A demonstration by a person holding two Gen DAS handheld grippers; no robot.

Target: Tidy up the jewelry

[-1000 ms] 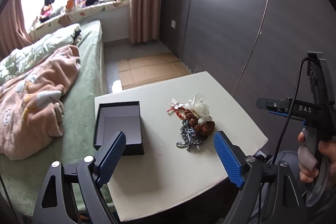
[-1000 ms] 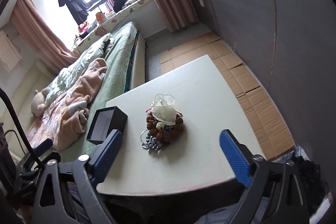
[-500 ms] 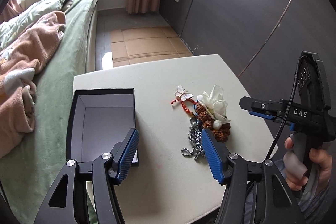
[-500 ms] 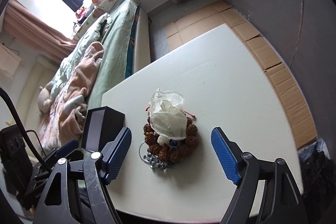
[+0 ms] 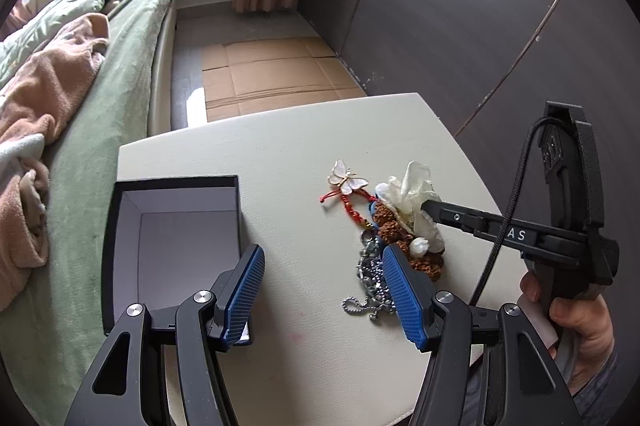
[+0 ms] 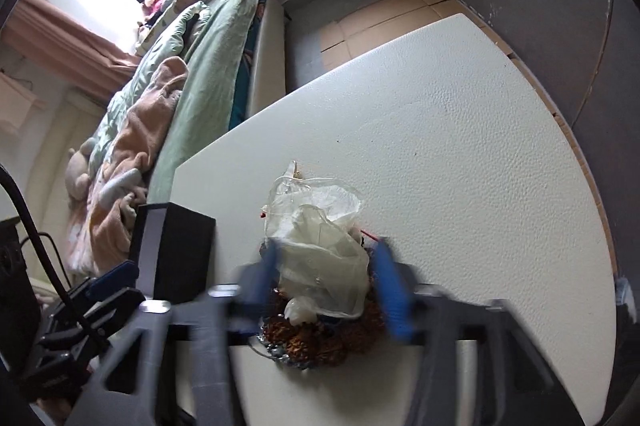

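The white table (image 5: 280, 146) is carrying an open black box (image 5: 176, 194) (left) and a jewelry pile (image 5: 396, 230) (right). The left tool (image 5: 322, 290) is hanging open between them. The right tool (image 6: 328, 286) has just been closing around the pile's white bag (image 6: 320, 226).

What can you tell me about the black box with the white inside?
The square black cardboard box sits open-topped, without a lid, on the cream table, near the edge beside the green bed. Its outside is matt black and its lining plain white. Nothing can be seen inside it, though the near corner is hidden. It stands upright and apart from the jewelry pile. One blue-padded finger of the left hand-held gripper overlaps its near corner in the view; contact is unclear.
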